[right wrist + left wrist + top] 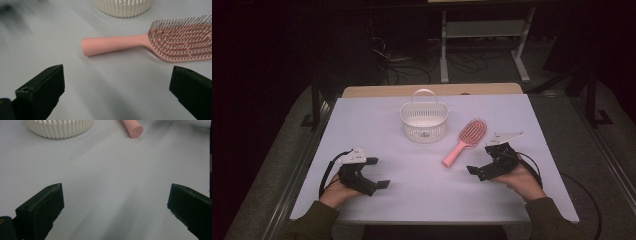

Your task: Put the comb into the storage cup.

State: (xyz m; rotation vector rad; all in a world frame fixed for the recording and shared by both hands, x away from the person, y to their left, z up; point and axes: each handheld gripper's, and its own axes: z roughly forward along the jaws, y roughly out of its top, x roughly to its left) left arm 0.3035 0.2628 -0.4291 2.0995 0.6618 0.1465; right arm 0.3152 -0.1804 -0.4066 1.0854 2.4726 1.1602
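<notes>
A pink hairbrush (465,140) lies bristles up on the white table (422,165), its handle end pointing toward the person. A white slotted basket (424,120) with a loop handle stands behind it at the centre. My left gripper (377,172) rests open at the front left, nothing between its jaws. My right gripper (480,161) rests open at the front right, just right of the brush handle. In the right gripper view the hairbrush (140,42) lies across, ahead of the open jaws, with the basket (123,7) behind. The left gripper view shows the basket (58,128) and the handle tip (133,129) far ahead.
Beyond the table's far edge lie a wooden board (432,90), dark floor with cables (412,65), and a metal shelf frame (484,40). The table top around both grippers is bare white surface.
</notes>
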